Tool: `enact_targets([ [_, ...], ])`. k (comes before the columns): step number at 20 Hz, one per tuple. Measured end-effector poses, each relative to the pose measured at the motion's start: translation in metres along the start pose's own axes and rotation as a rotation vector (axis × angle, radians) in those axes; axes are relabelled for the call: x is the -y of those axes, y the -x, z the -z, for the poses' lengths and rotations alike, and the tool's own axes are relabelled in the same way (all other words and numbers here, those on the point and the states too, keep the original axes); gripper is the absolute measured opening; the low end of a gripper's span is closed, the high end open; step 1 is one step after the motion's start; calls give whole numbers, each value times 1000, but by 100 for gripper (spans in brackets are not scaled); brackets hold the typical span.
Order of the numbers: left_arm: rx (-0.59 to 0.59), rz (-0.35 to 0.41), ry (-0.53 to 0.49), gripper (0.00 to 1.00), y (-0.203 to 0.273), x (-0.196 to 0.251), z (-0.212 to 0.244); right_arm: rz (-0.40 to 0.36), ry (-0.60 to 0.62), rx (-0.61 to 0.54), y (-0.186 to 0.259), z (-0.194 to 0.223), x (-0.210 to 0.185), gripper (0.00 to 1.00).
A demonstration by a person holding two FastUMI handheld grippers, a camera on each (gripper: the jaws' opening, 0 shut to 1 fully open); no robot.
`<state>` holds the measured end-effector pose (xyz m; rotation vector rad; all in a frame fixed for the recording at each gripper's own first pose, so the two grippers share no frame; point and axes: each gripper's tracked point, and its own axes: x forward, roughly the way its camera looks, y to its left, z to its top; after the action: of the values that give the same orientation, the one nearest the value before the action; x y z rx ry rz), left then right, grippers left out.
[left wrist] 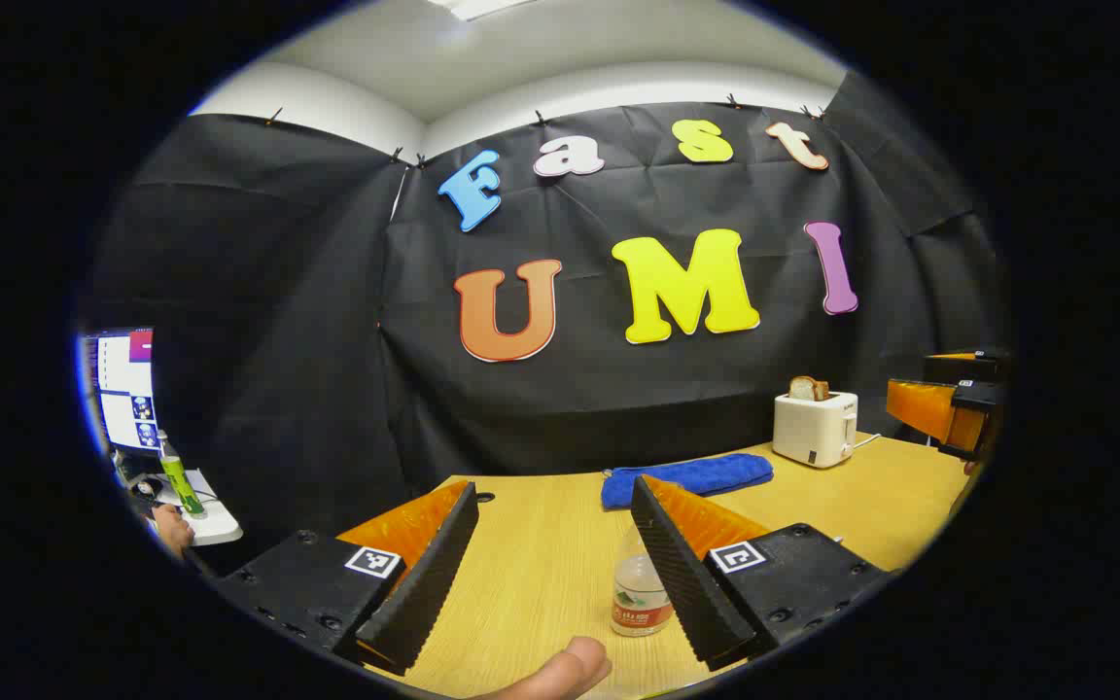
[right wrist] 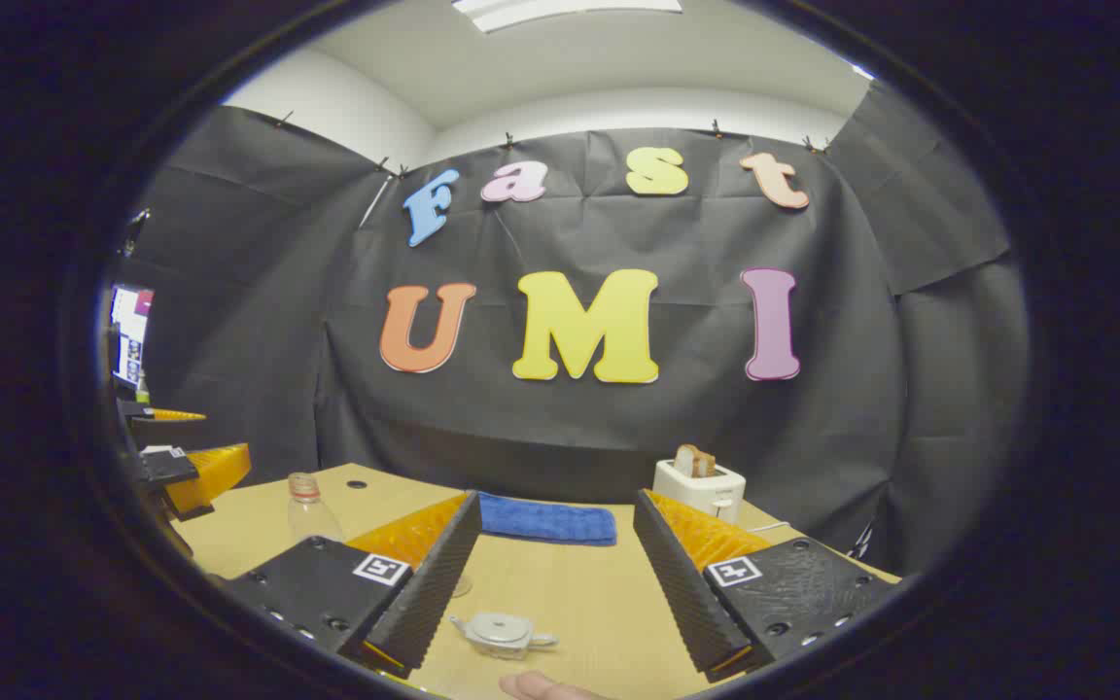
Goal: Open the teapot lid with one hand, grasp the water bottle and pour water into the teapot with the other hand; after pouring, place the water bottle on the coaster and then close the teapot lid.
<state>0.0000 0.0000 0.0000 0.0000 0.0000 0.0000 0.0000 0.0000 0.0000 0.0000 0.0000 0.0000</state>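
Observation:
A clear water bottle (left wrist: 636, 595) with no cap stands on the wooden table (left wrist: 541, 564), low in the left gripper view and partly behind one finger. My left gripper (left wrist: 553, 491) is open above it with nothing held. In the right gripper view the same bottle (right wrist: 309, 507) stands at the left. A small glass teapot (right wrist: 502, 632) with its lid on sits on the table (right wrist: 579, 583) below the open right gripper (right wrist: 556, 501). A small clear round thing (right wrist: 463, 585) peeks out beside one finger.
A blue towel (left wrist: 686, 478) lies at the table's back, with a white toaster (left wrist: 815, 428) holding bread to its right. A monitor (left wrist: 122, 384) and a green bottle (left wrist: 181, 483) are off to the left. A person's fingertip (left wrist: 565, 669) shows at the bottom edge.

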Motion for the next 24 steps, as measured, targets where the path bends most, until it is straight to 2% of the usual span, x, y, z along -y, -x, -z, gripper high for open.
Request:
enact_targets([
  [2, -8, 4, -10, 99, 3, -9, 4, 49, 13, 11, 15, -5, 2, 95],
  [5, -40, 36, 4, 99, 9, -5, 15, 83, -3, -10, 35, 9, 1, 97],
  [7, -62, 48, 9, 99, 11, -3, 22, 93, -24, -28, 41, 18, 4, 95],
  [10, -93, 49, 40, 99, 16, -4, 30, 66, -43, -72, 39, 30, 0, 95],
  [11, -96, 49, 47, 99, 16, -3, 32, 67, -51, -78, 37, 31, 1, 93],
  [13, -99, 48, 58, 99, 16, -4, 34, 78, -47, -91, 31, 39, 5, 97],
  [16, -99, 68, 58, 99, 17, 3, 38, 79, -67, -119, 16, 57, 4, 95],
  [19, -91, 89, 61, 99, 15, 12, 44, 60, -85, -148, -3, 78, -3, 97],
  [20, -95, 94, 60, 99, 14, 14, 48, 54, -81, -162, -9, 86, -5, 93],
  [24, -96, 77, 33, 99, 9, 11, 57, 36, -82, -197, -33, 110, -15, 98],
])
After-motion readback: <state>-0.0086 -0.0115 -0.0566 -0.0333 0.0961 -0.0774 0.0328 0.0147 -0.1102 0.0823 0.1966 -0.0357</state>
